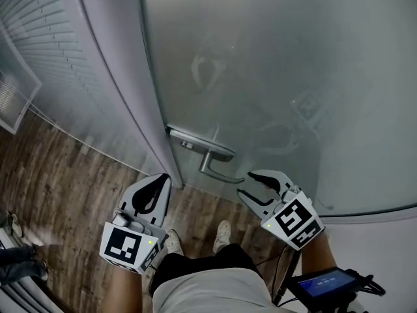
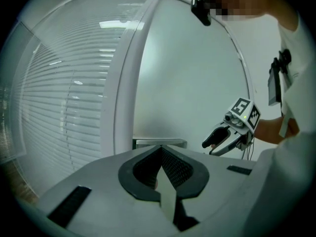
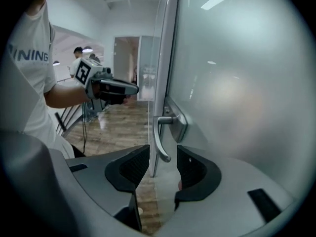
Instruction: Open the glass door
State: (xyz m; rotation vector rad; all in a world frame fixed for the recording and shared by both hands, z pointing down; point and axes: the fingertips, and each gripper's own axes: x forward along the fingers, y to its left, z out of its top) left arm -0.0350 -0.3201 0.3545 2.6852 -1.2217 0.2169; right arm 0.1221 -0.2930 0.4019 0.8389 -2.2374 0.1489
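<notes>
Jaws first, from the head view: spread wide on the right gripper point(image 1: 247, 186), tips just beside the free end of the lever handle point(image 1: 218, 168) and not pressing it; pinched together on the left gripper point(image 1: 160, 184), held low and near the door frame point(image 1: 124, 77), touching nothing. Shows the glass door point(image 1: 273, 77) frosted and upright, its handle edge sitting close against the frame, above the wooden floor point(image 1: 65, 175); no clear gap visible there. From the left gripper view: confirms shut jaws on the left gripper point(image 2: 161, 154) with nothing between them, the glass door point(image 2: 187, 83) straight ahead beside the blinds point(image 2: 64, 93), and the right gripper point(image 2: 217, 139) hanging open near the door. From the right gripper view: looks along the open jaws of the right gripper point(image 3: 163, 169), with the lever handle point(image 3: 160, 137) drooping into the gap between the pads but not clamped by either; glass door point(image 3: 237, 83) filling the right side, left gripper point(image 3: 118, 89) well off to the left. Reads as an early stage: handle reached but not gripped, and cannot tell whether the latch is freed. Leaves closing on the lever, pressing it down and swinging the door.
</notes>
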